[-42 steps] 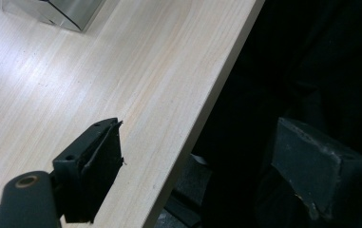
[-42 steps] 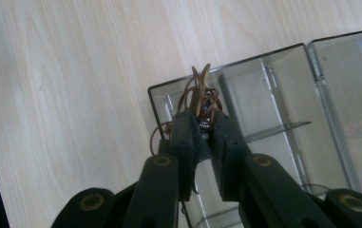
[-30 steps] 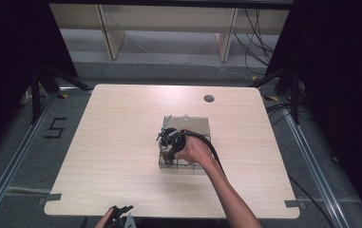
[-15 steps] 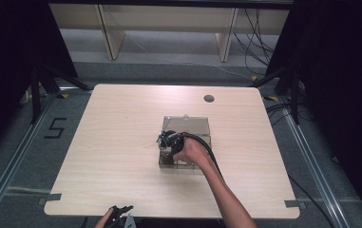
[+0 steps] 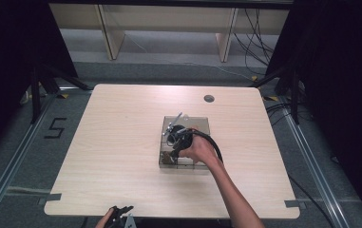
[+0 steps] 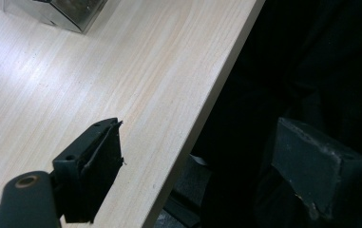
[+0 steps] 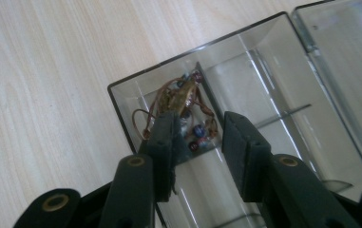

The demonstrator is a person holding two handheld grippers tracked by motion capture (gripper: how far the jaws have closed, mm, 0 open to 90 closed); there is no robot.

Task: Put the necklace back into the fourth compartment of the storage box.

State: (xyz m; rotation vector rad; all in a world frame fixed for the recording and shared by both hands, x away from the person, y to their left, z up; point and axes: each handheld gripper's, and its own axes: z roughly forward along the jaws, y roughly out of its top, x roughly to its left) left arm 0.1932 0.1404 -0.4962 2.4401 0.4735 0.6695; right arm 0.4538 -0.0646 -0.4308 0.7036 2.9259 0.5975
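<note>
A smoky clear plastic box [image 5: 202, 121] with dividers stands open at the table's middle, its lid lying flat on the far side. A beaded cord bracelet [image 7: 178, 97] lies in the box's [image 7: 121, 107] corner compartment. My right gripper [image 7: 200, 130] points down into that compartment, and its jaws have just been opening. They stand a little apart with the bracelet just beyond the tips and nothing pressed between the pads. In the high view, my right gripper [image 5: 173, 151] is over the box's near left part. My left gripper [image 5: 120, 211] is open and holds nothing at the table's near edge [image 6: 202, 161].
The light wooden table [image 5: 121, 142] has a round cable hole [image 5: 209, 99] at the far right. Its near edge [image 6: 202, 109] drops to a dark floor. Metal rails and cables run along both sides of the table.
The right hand has shifted only slightly over the box. The left gripper has stayed at the table's near edge.
</note>
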